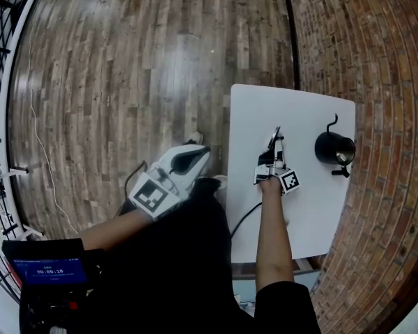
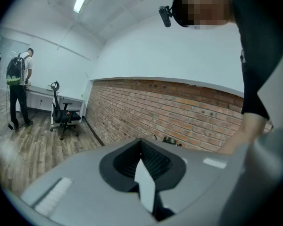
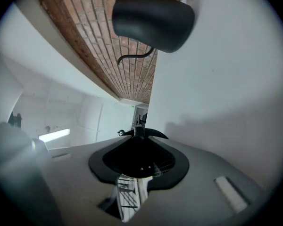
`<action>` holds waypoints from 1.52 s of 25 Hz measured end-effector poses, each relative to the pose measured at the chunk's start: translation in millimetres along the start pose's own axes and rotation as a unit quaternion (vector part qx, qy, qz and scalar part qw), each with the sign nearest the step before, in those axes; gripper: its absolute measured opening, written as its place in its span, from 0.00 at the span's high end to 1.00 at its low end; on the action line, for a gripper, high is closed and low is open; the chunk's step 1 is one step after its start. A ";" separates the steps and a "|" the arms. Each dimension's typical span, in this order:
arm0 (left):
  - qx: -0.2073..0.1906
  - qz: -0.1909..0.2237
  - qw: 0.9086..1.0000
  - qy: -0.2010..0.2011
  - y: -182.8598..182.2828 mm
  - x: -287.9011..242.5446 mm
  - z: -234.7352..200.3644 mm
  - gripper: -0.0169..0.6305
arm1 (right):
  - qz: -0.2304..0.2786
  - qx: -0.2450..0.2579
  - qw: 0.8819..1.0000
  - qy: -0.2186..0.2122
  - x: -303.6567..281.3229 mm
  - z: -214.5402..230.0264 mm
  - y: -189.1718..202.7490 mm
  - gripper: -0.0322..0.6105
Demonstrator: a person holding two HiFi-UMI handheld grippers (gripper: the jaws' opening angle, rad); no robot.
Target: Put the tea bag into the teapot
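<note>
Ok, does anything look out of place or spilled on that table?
Nothing stands out. The black teapot stands upright near the right edge of the white table, with no spill around it. I can't make out a tea bag in any view.

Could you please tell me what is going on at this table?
A person is working at a white table with a hand-held gripper in each hand. The right gripper is out over the table, pointed at the black teapot, which stands near the right edge, apart from it. Something small and dark shows at its tongs' tip, but I cannot tell whether that is the tea bag. The left gripper hangs off the table's left edge, tongs together and empty.
</note>
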State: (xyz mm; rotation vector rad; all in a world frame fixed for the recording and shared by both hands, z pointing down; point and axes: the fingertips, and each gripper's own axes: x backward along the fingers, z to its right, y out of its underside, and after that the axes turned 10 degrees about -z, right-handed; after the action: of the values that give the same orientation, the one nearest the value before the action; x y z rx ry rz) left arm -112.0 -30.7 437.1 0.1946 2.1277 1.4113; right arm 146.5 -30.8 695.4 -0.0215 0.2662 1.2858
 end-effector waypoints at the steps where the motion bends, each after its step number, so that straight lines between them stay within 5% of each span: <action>1: 0.002 -0.001 1.000 0.001 1.0 0.1 0.3 0.97 | 0.005 -0.020 1.000 -0.015 0.5 -0.2 -1.2 0.79; 5: 0.004 -0.004 1.000 0.008 4.0 1.9 2.3 0.97 | 0.030 -0.065 0.996 -0.048 4.7 -1.3 -7.7 0.80; 29: 0.030 0.007 0.999 0.019 -0.1 0.1 -0.8 0.97 | 0.041 -0.101 0.992 -0.063 3.5 1.9 -8.8 0.79; 38: 0.043 0.019 0.999 0.020 1.3 4.4 -0.4 0.97 | 0.080 -0.121 0.987 -0.067 13.5 5.5 -19.2 0.81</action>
State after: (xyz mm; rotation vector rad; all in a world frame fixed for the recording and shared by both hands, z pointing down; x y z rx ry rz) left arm -116.0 -28.6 436.7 0.2433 2.2308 1.3581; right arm 169.2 -22.6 695.4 -0.1227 -0.0049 1.4678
